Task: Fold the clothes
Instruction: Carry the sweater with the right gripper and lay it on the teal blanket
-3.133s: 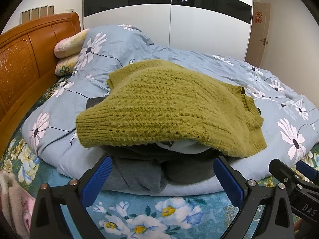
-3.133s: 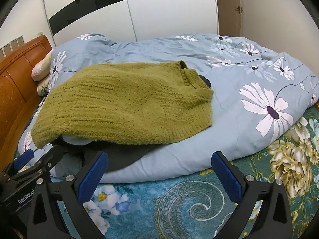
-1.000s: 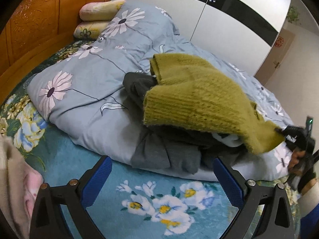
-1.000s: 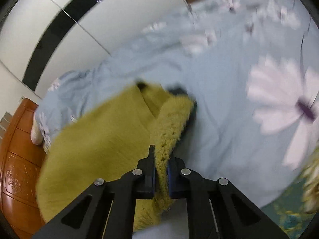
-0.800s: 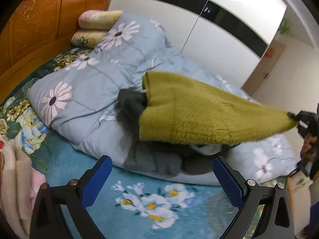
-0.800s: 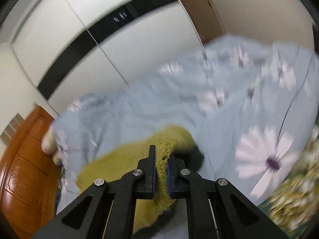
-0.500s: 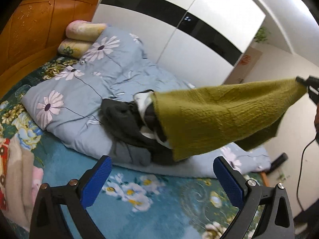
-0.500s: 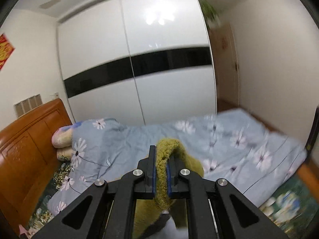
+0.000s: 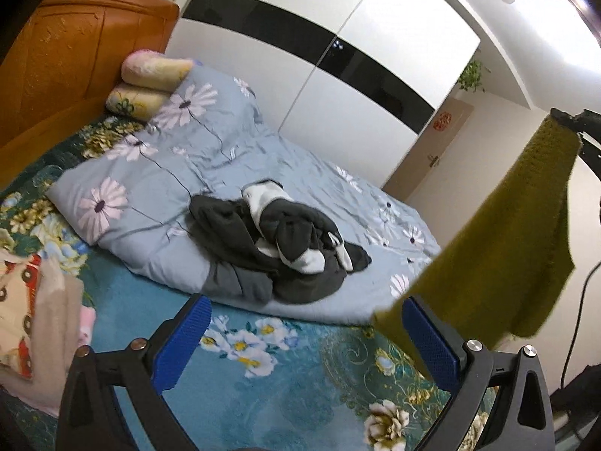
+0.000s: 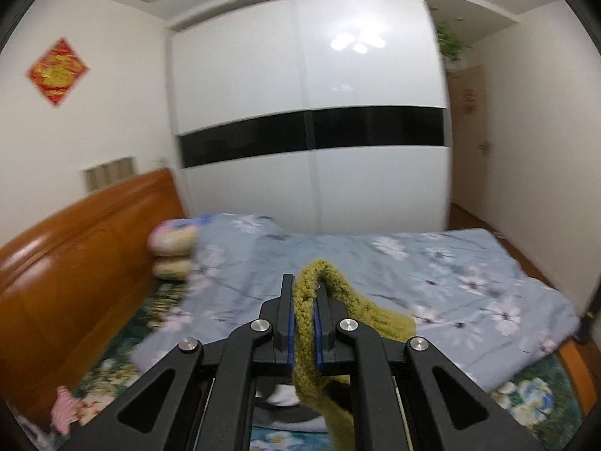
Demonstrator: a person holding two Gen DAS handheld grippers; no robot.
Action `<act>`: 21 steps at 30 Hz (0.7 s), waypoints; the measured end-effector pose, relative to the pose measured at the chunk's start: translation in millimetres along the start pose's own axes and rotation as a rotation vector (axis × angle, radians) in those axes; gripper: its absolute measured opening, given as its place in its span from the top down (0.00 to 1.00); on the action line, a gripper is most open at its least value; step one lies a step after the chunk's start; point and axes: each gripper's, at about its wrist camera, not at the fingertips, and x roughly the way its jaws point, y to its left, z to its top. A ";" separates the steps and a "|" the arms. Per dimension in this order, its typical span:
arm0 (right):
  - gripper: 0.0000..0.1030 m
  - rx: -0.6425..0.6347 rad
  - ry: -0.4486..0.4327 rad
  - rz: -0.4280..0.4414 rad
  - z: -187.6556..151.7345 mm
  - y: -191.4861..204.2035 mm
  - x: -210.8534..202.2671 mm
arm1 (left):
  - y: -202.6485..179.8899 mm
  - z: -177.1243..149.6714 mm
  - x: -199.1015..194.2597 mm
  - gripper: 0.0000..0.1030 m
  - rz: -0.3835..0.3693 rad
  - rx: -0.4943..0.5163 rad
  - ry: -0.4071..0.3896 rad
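Looking from my left tongs (image 9: 311,342), I see the green sweater (image 9: 503,248) hanging to the right of them and higher up. Its long side runs from the top, where my right tongs (image 10: 303,323) pinch it, down to a loose bottom edge just beside my left tongs' right finger. So my left tongs are the ones near that free edge. They are wide open and hold nothing. My right tongs are squeezed tight on a thick knit edge of the sweater. The dark clothes pile (image 9: 278,240) sits ahead of my left tongs on the blue quilt (image 9: 157,203). A moment ago the sweater lay over that pile; now it is lifted clear and the pile is bare.
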 end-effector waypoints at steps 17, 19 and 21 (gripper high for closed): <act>0.93 0.177 0.402 -0.193 -273.7 -170.1 -7.4 | 8.7 -29.7 40.1 0.00 0.026 0.009 0.153; 0.93 0.288 0.536 -0.277 -350.0 -206.0 4.1 | -0.4 -39.8 60.0 0.00 0.022 0.027 0.205; 0.93 0.410 0.633 -0.326 -418.6 -233.7 5.0 | -10.5 -49.7 81.9 0.00 0.025 0.052 0.256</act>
